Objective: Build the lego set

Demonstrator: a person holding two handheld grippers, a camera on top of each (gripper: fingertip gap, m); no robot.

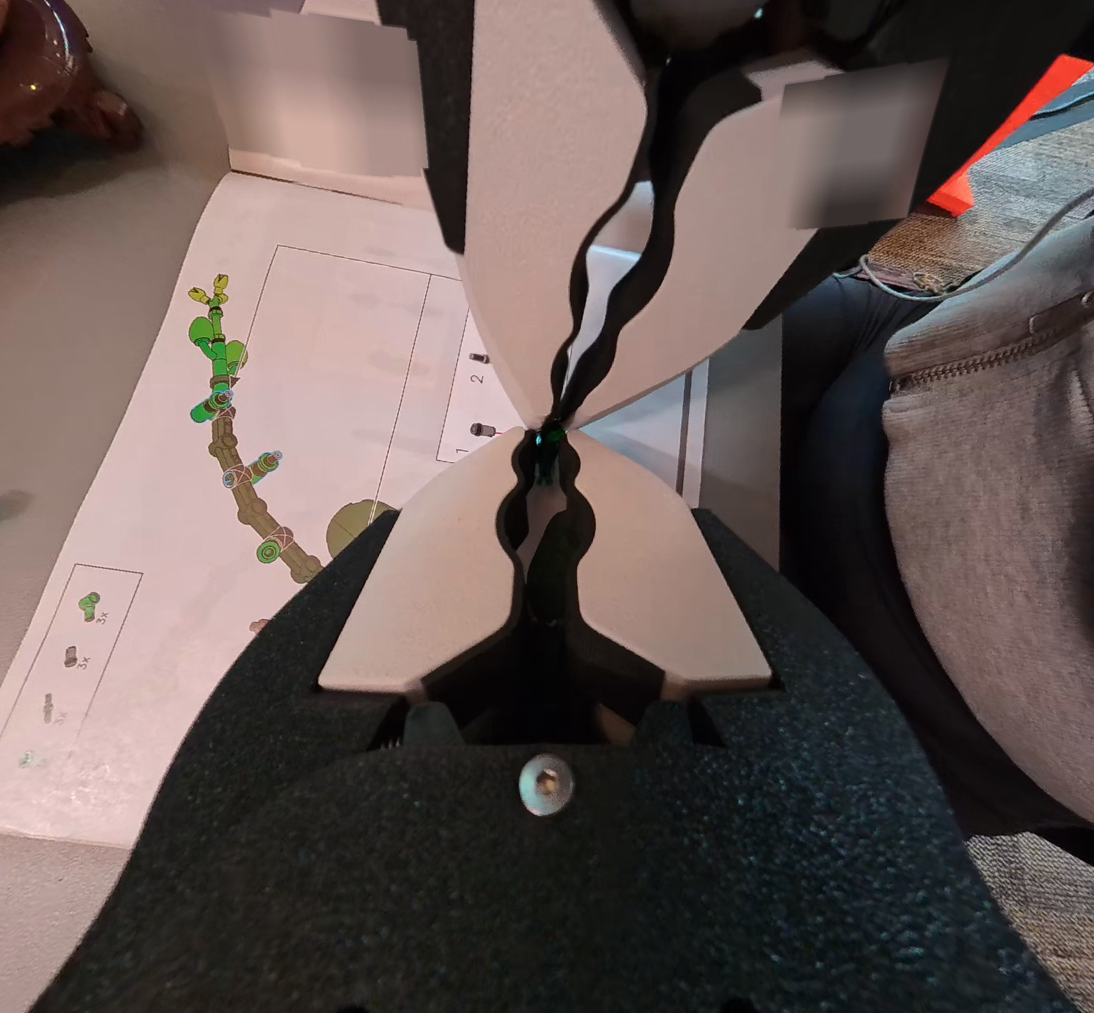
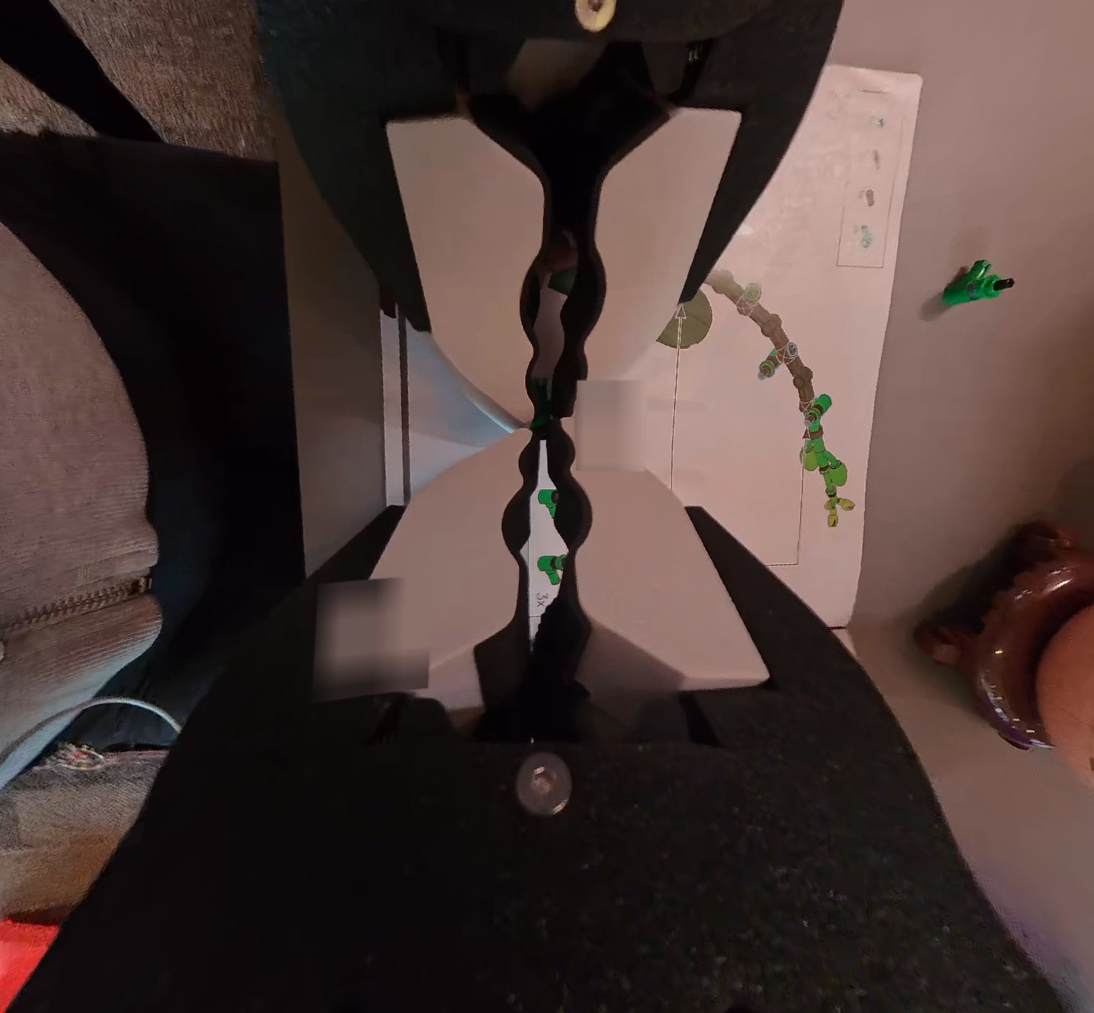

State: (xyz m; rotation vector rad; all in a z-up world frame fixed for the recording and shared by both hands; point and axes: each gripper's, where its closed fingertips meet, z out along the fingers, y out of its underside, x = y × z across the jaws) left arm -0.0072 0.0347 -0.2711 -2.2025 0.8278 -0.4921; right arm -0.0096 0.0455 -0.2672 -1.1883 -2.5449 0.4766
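Left wrist view: left gripper (image 1: 547, 440) clamped on a small green piece (image 1: 546, 461), tip to tip with the closed right gripper (image 2: 541, 437); any misalignment could flick it loose.

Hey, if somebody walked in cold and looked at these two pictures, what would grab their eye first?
The two grippers meeting tip to tip at the centre: the left gripper pinches a small green piece right at the tip of the right gripper. Beneath them lies an open instruction booklet showing a green and brown branch. A loose green part sits on the table beside the booklet.
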